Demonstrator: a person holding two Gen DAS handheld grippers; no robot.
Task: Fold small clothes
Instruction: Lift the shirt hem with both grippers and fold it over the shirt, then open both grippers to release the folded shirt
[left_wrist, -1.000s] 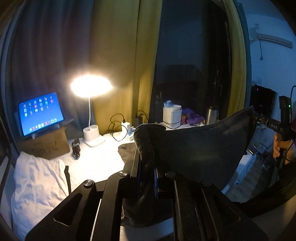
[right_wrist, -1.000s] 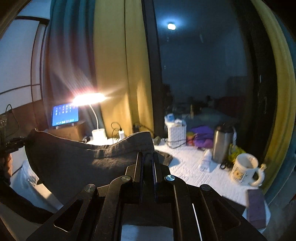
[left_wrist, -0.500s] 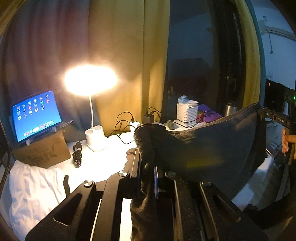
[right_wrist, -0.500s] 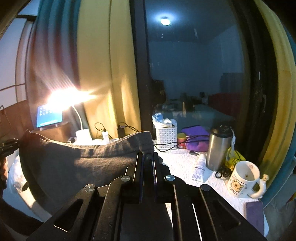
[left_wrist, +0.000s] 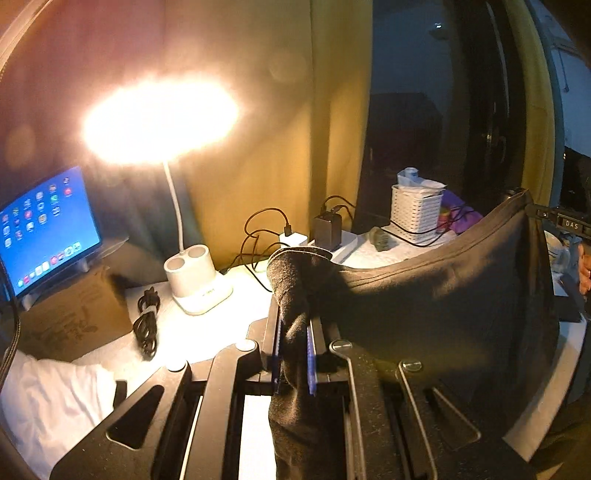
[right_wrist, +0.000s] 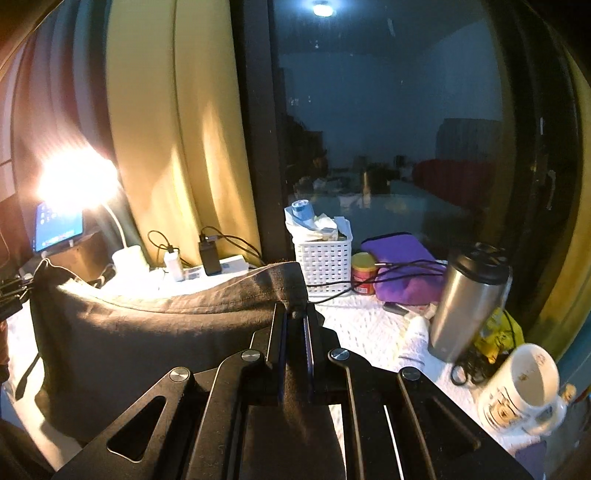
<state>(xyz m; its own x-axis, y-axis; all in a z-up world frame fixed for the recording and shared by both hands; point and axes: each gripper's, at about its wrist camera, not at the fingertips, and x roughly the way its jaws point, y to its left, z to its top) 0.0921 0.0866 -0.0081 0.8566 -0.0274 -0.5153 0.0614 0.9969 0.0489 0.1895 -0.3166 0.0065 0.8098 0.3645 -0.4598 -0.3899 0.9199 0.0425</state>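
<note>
Black left tool (left_wrist: 293, 325) with silver screws, blue-edged fingers (left_wrist: 311, 365).

Left gripper (left_wrist: 294, 328), right gripper (right_wrist: 295, 328) clamped, apart.

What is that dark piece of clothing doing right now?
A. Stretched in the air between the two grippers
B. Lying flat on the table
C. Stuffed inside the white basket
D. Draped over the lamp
A: the dark garment is clamped at one end by the left gripper and at the other by the right gripper, hanging between them above the table.
</note>
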